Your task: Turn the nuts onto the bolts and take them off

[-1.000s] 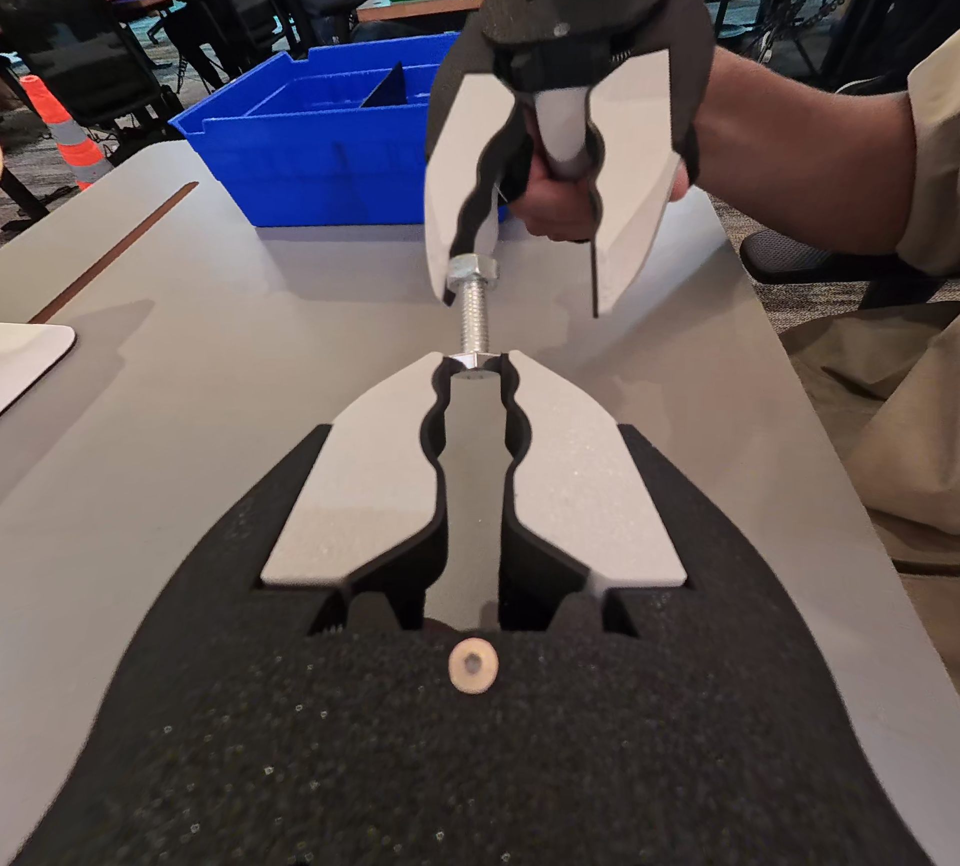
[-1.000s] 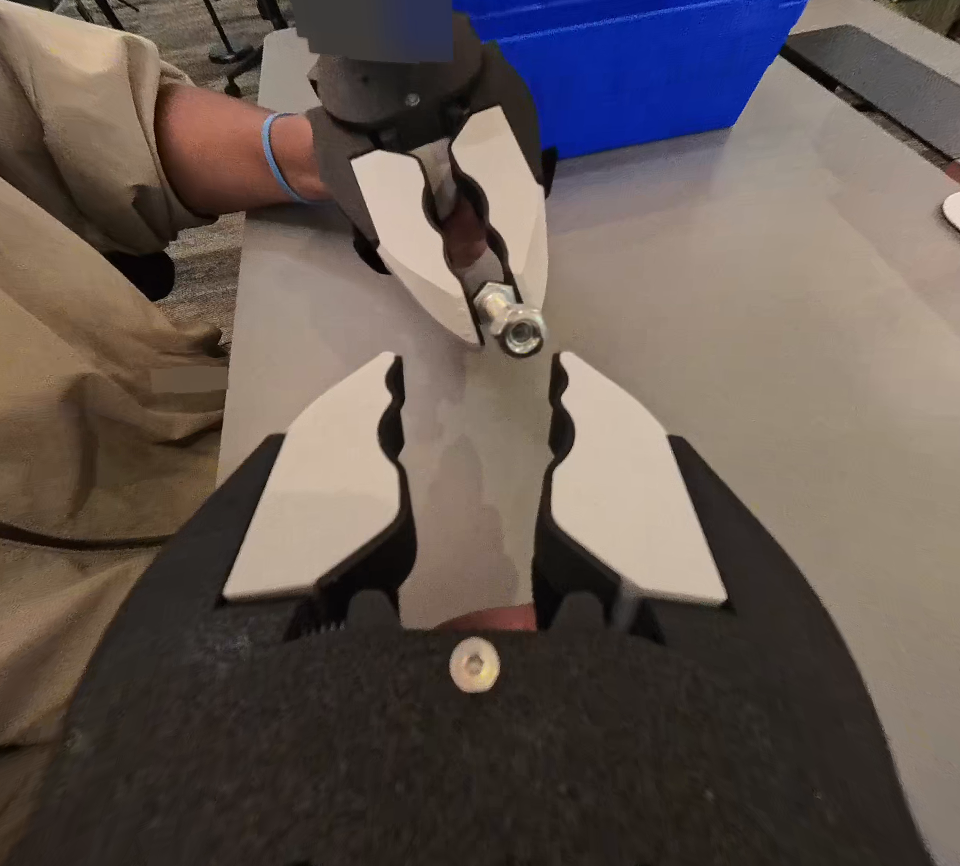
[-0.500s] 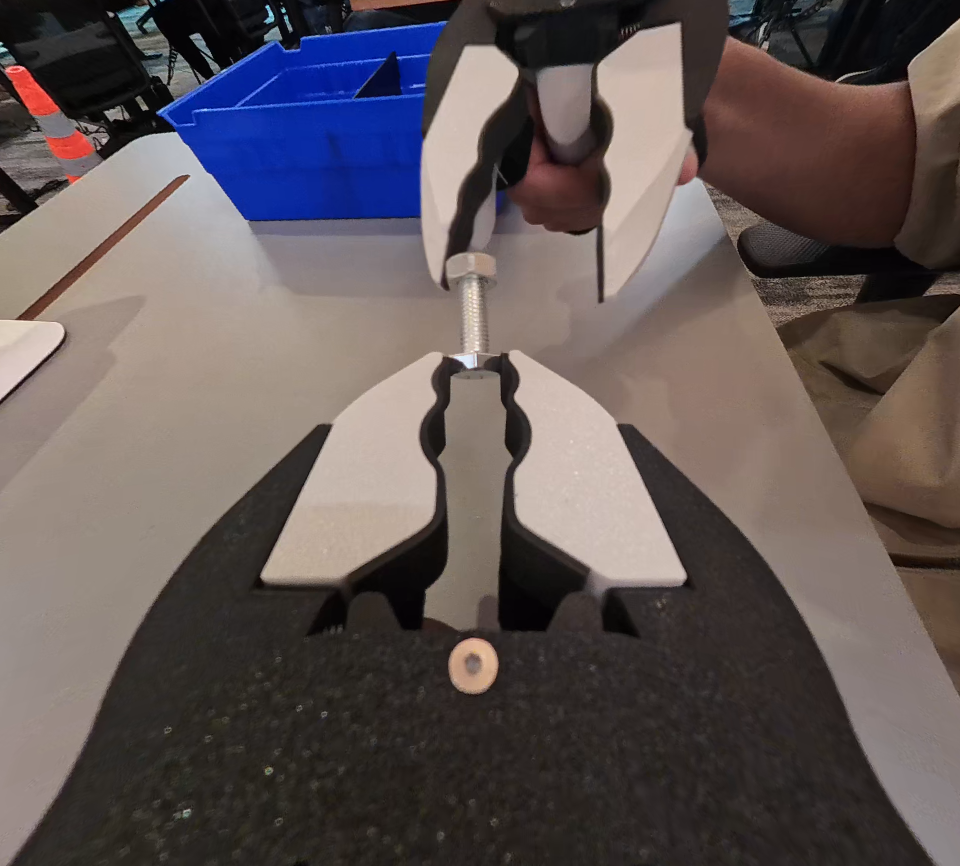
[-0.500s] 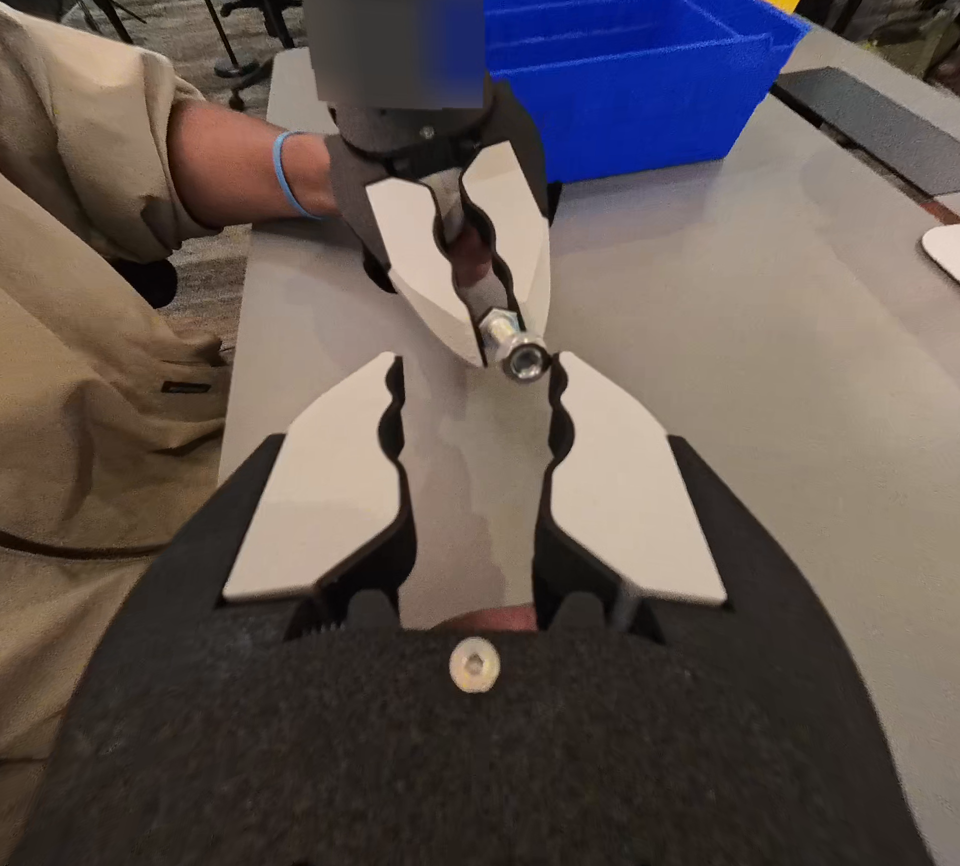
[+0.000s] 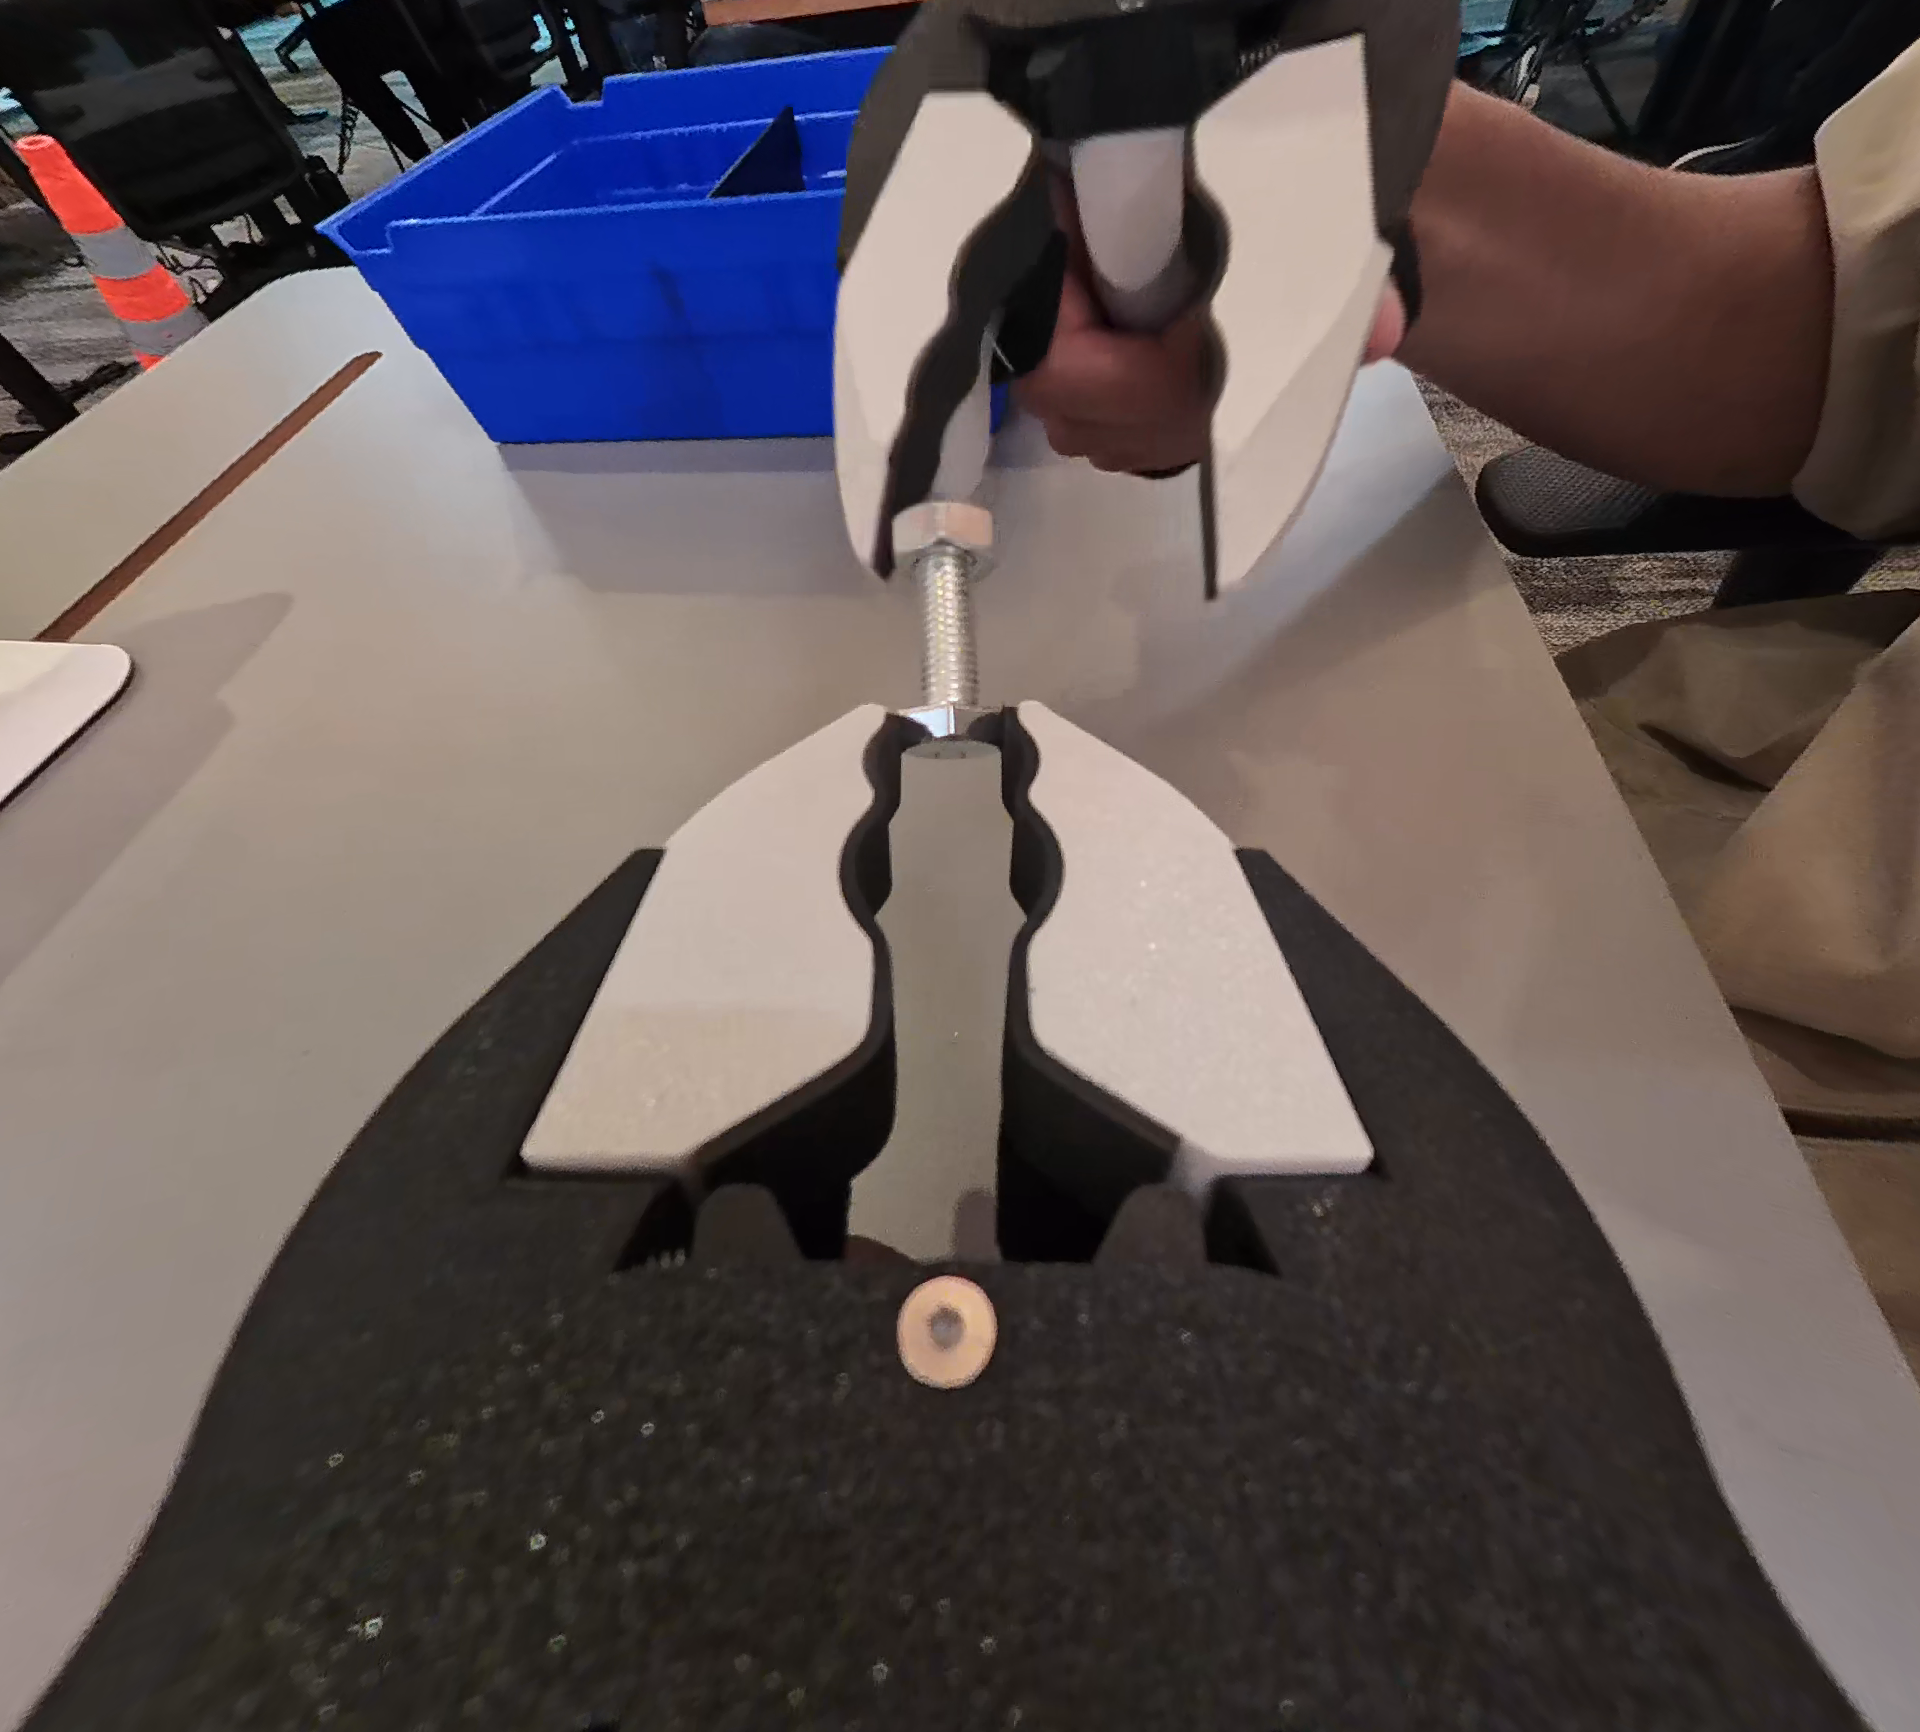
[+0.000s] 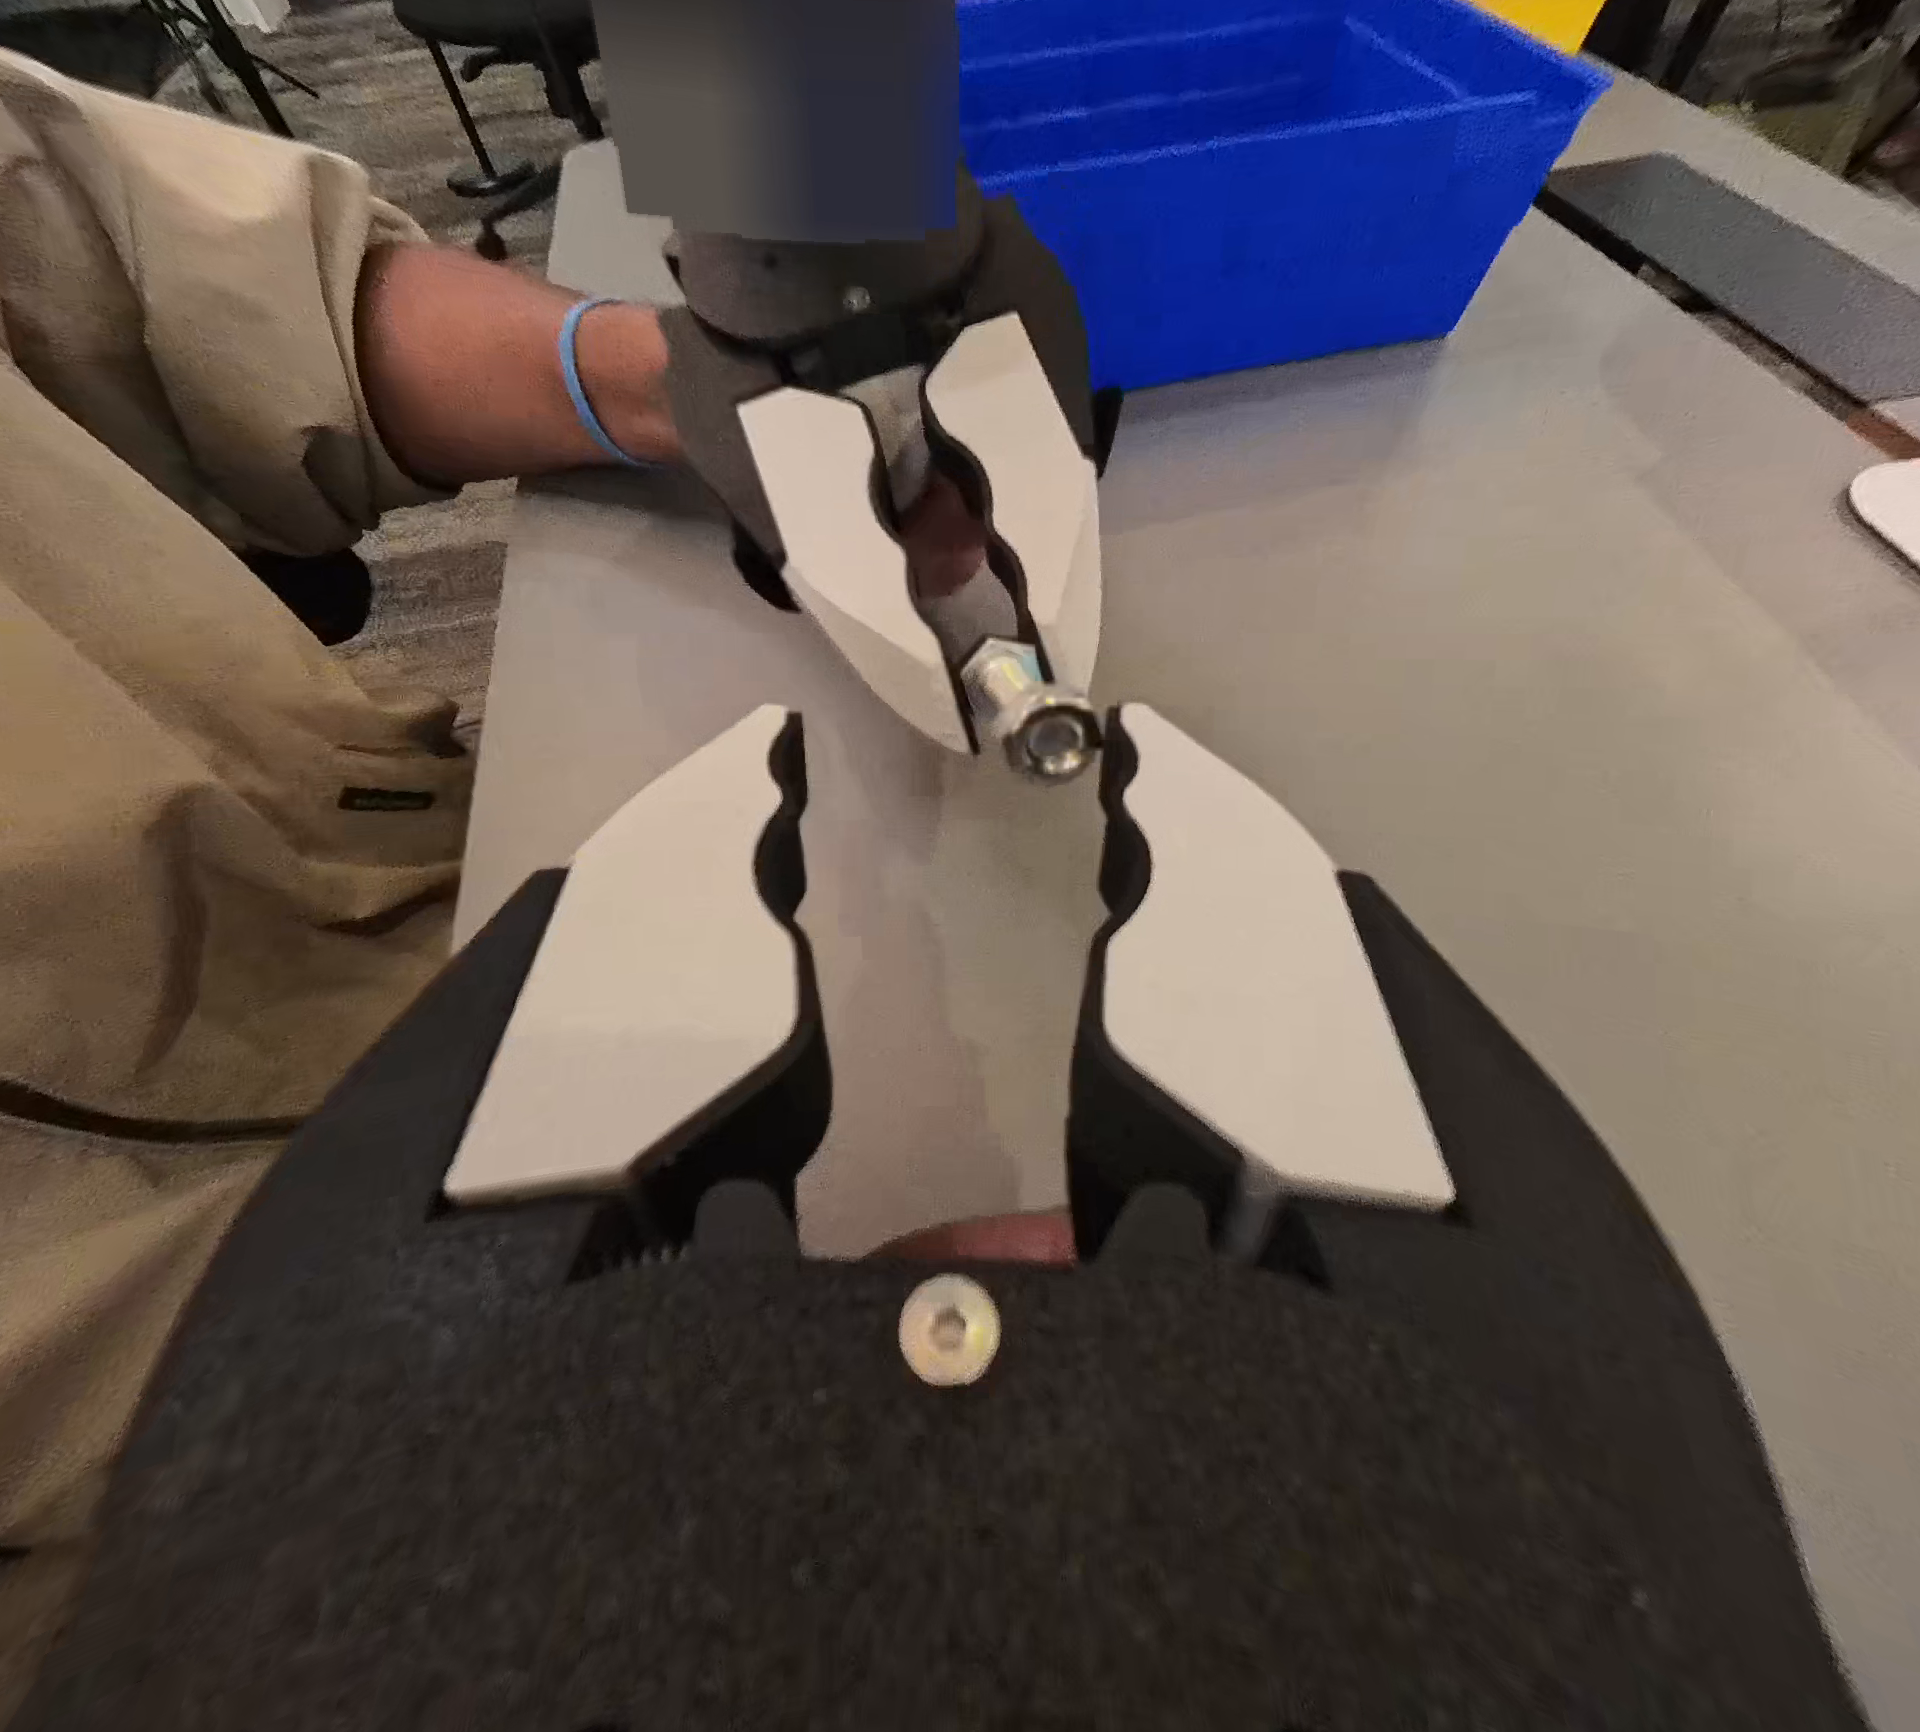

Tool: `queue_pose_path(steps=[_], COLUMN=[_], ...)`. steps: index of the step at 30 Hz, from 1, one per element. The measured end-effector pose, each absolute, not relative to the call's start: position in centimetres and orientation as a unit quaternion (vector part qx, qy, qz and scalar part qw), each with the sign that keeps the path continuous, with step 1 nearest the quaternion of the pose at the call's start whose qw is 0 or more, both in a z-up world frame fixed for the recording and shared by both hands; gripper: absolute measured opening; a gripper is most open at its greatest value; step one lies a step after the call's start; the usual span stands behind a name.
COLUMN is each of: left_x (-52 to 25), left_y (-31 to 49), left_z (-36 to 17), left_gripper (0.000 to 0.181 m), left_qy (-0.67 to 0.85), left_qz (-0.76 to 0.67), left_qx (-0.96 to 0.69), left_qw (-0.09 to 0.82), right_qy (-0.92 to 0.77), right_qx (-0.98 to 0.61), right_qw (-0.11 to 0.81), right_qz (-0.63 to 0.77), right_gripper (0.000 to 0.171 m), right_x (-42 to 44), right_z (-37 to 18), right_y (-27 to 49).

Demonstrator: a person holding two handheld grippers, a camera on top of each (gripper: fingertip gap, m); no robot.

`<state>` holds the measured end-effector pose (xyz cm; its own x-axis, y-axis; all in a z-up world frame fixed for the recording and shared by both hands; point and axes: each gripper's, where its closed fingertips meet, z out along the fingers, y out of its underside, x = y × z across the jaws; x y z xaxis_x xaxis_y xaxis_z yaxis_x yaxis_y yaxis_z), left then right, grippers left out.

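Left tool (image 5: 948, 718) is clenched on the hex head of the bolt (image 5: 948, 633), gripped only at the very tips. The shank points away from this tool toward the other one, clear above the worktop (image 5: 436, 747). Judgement: holding the head fixes the bolt against rotation, so that the nut (image 5: 943, 527) at the far end of the thread can be worked by the opposite tool.

Right tool (image 6: 951, 726) is released, jaws spread wide. In the right wrist view the nut sits just beside the inner edge of its right-hand finger, possibly touching; I cannot tell for certain. Nothing is gripped by it. Judgement: it is lined up to close on the nut, or is between turns.

Pose: the two tools face each other tip to tip, bolt bridging them almost along the left tool's axis. In the left wrist view the right tool comes in from above, angled down, a hand (image 5: 1117, 394) wrapped round its handle behind the fingers, forearm out to that side. The left forearm enters level from the side, with a blue band on the wrist.

A blue bin (image 5: 623, 300) stands behind on the worktop, well apart.
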<state>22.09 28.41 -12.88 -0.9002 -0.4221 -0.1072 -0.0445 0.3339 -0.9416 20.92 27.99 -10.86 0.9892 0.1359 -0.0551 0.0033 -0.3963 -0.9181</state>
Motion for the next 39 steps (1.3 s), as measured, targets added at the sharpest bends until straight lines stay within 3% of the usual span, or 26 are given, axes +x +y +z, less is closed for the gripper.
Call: queue_pose_path(steps=[4, 10, 17, 23, 32, 39], left_x=[22.1, 22.2, 22.2, 22.2, 22.1, 21.9], left_y=[28.4, 28.5, 28.5, 28.5, 28.5, 28.2], left_z=[-12.9, -12.8, -12.9, -12.8, -12.9, -13.1], left_gripper=[0.018, 0.018, 0.018, 0.018, 0.018, 0.018], left_qy=[0.8, 0.799, 0.8, 0.799, 0.801, 0.805], left_qz=[-0.557, -0.557, -0.556, -0.556, -0.556, -0.551], left_qx=[-0.146, -0.147, -0.147, -0.146, -0.145, -0.139], left_qw=[0.17, 0.171, 0.172, 0.176, 0.171, 0.168], right_qy=[-0.038, -0.025, -0.036, -0.01, -0.012, -0.005], right_qx=[-0.812, -0.848, -0.812, -0.844, -0.836, -0.832], right_qw=[0.581, 0.524, 0.581, 0.533, 0.547, 0.552], right_qz=[0.03, 0.075, 0.045, 0.065, 0.052, 0.058], right_gripper=[0.053, 0.048, 0.052, 0.046, 0.049, 0.019], right_x=[21.6, 21.6, 21.4, 22.2, 22.2, 22.4], right_z=[-9.4, -11.9, -9.6, -11.6, -11.3, -11.2], right_y=[28.0, 27.4, 28.0, 27.4, 27.9, 28.4])
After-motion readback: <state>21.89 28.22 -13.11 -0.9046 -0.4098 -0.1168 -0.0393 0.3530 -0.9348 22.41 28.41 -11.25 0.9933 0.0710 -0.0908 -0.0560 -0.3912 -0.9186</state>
